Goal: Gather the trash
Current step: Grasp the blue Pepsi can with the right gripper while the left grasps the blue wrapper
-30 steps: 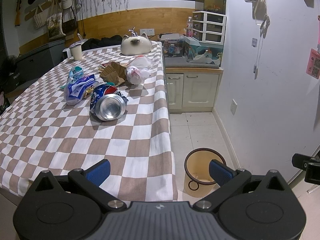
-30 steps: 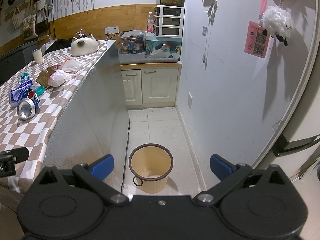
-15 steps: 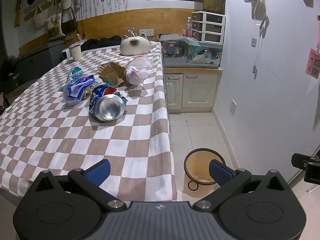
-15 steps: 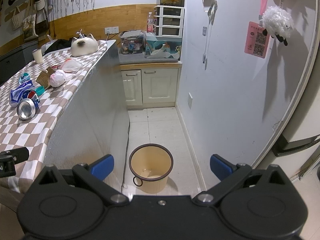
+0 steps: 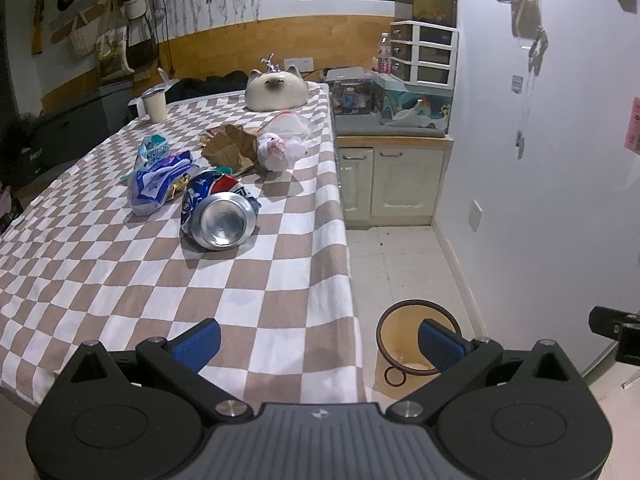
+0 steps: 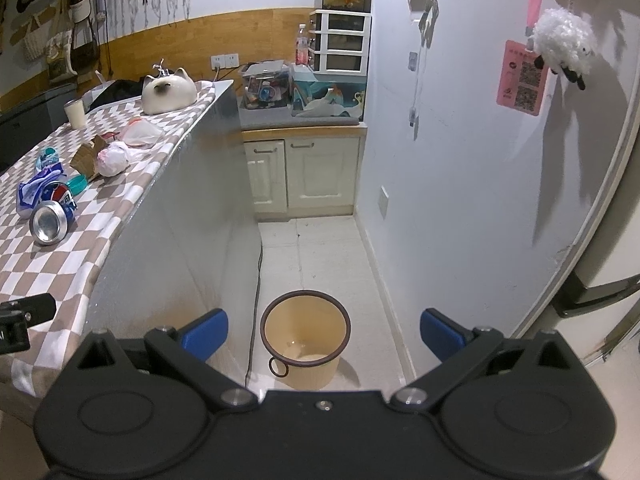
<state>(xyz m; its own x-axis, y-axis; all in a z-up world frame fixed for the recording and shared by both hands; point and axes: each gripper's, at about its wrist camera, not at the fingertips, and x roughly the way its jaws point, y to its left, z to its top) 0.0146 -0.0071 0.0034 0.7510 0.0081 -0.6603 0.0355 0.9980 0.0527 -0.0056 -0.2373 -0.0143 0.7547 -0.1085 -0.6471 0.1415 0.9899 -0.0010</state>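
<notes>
Trash lies on the checkered table (image 5: 120, 280): a crushed blue soda can (image 5: 220, 212) on its side, a blue-white wrapper (image 5: 156, 184), torn brown cardboard (image 5: 232, 148) and a knotted white plastic bag (image 5: 276, 148). A yellow bin (image 6: 306, 332) with a dark rim stands on the floor beside the table, also in the left wrist view as the bin (image 5: 404, 336). My left gripper (image 5: 320, 340) is open over the table's near right corner, empty. My right gripper (image 6: 324, 332) is open above the bin, empty. The can (image 6: 52, 218) shows far left in the right wrist view.
A cat-shaped ceramic pot (image 5: 276, 92) and a paper cup (image 5: 156, 104) stand at the table's far end. Cream cabinets (image 6: 304, 176) with cluttered boxes close the aisle's far end. A white wall (image 6: 460, 200) runs along the right; a cable trails on the tiled floor (image 6: 320, 248).
</notes>
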